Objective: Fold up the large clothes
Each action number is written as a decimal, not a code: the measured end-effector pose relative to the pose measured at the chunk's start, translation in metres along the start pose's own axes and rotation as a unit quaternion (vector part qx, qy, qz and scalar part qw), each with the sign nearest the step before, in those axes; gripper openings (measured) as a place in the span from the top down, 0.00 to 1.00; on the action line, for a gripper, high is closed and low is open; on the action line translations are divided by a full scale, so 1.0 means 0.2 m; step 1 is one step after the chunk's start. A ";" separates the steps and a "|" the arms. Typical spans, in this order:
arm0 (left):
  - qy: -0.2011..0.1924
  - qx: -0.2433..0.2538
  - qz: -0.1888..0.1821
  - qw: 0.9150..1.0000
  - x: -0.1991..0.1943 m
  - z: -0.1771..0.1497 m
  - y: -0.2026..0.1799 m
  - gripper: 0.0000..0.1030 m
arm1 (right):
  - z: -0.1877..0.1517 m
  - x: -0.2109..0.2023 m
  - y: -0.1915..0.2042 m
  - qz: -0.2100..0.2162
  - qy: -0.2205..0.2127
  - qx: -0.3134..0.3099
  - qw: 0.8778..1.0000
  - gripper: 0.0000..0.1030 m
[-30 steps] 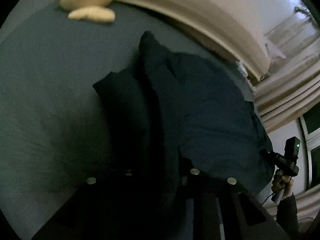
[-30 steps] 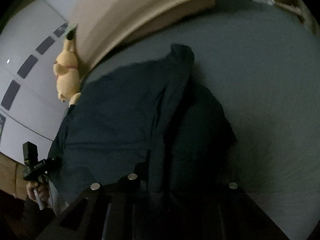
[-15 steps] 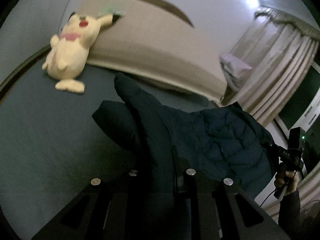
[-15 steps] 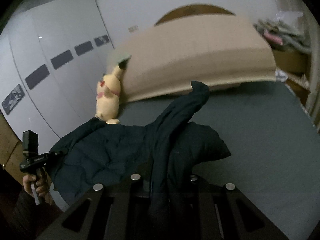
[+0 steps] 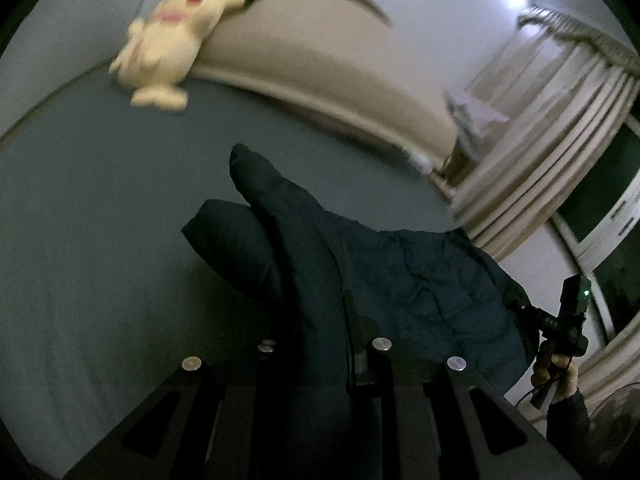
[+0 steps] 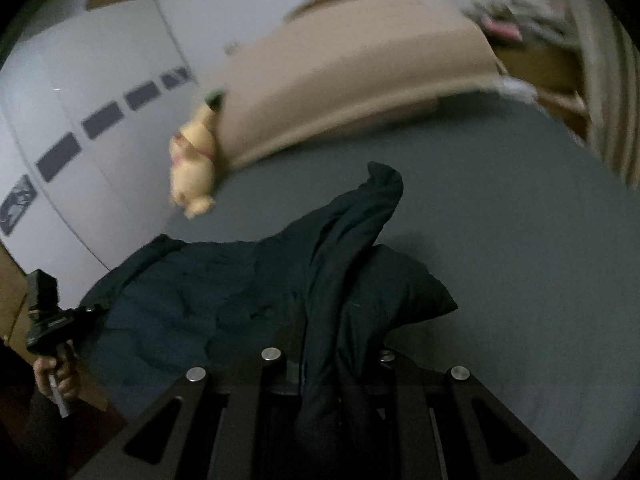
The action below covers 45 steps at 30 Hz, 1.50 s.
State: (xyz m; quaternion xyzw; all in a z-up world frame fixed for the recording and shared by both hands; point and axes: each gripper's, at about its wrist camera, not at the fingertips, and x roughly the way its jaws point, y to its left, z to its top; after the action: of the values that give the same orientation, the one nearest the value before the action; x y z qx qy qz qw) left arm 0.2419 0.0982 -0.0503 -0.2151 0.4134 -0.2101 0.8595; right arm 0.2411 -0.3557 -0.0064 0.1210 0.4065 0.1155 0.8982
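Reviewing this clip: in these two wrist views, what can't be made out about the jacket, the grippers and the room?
- Left wrist view: the left gripper pads are buried in the dark jacket, so the pinch point is hidden.
- Right wrist view: the right gripper pads are likewise covered by jacket fabric.
- Both views: dim light hides zip and collar.
- The plush toy and headboard are motion-blurred.
- Both views: frame edges cut off the person beyond the hands.

Your left tool (image 5: 320, 344) has its fingertips buried under the dark jacket (image 5: 420, 280), so you cannot see the pinch. The plush toy (image 5: 164, 44) and headboard (image 6: 352, 76) are smeared by blur, and the right tool's (image 6: 332, 364) fingertips are equally covered.
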 end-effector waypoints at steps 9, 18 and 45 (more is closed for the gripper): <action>0.034 -0.048 0.049 0.997 0.17 -0.26 0.21 0.77 | -0.32 0.23 -0.25 -0.018 0.040 0.066 0.997 0.80; 0.017 -0.033 0.177 0.983 0.00 -0.24 0.19 0.35 | -0.33 0.09 -0.32 -0.100 0.036 0.091 0.990 0.40; -0.019 0.102 0.291 0.951 0.25 -0.52 -0.34 0.26 | -0.71 0.21 0.42 -0.175 -0.039 -0.048 0.983 0.09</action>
State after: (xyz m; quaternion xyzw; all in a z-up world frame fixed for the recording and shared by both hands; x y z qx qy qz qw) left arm 0.1750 -0.0047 -0.1023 -0.0008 0.4184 0.0120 0.9082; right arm 0.1505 -0.2457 -0.1006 0.0090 0.3801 -0.0290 0.9244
